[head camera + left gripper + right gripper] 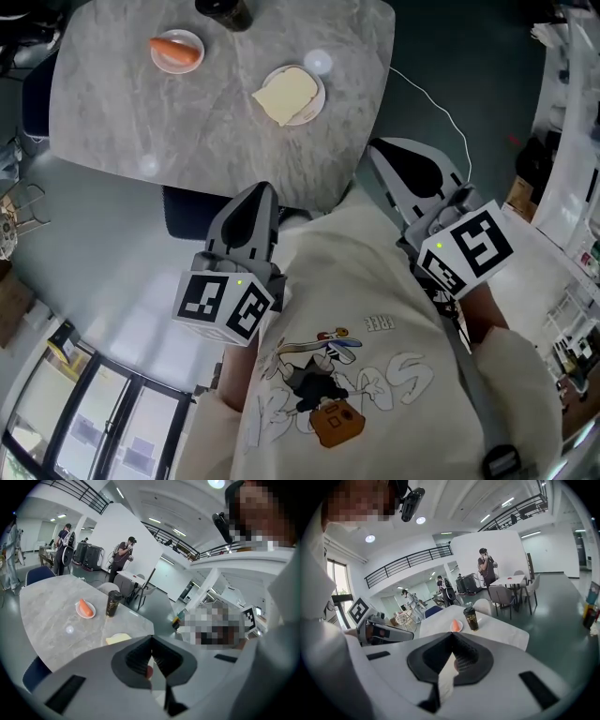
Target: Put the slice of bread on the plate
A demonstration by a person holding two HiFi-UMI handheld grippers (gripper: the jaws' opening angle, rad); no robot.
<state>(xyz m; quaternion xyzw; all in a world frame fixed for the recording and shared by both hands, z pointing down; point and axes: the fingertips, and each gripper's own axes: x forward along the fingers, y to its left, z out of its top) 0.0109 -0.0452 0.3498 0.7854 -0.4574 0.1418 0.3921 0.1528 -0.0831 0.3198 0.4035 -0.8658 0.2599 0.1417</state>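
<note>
The table (187, 131) fills the upper head view. The left gripper (263, 190) and right gripper (377, 148) sit off its near edge, jaws closed on nothing. The plate (322, 94) already carries the slice of bread (286, 94), at 12 o'clock from the left gripper and 10 o'clock from the right, about equally near.

Pale yellow bread (284, 95), white plate (320, 101)

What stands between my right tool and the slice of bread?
Nothing visible. Only bare table lies between the right tool and the slice of bread, which sits on the plate. The carrot and dark cup stand farther left.
</note>
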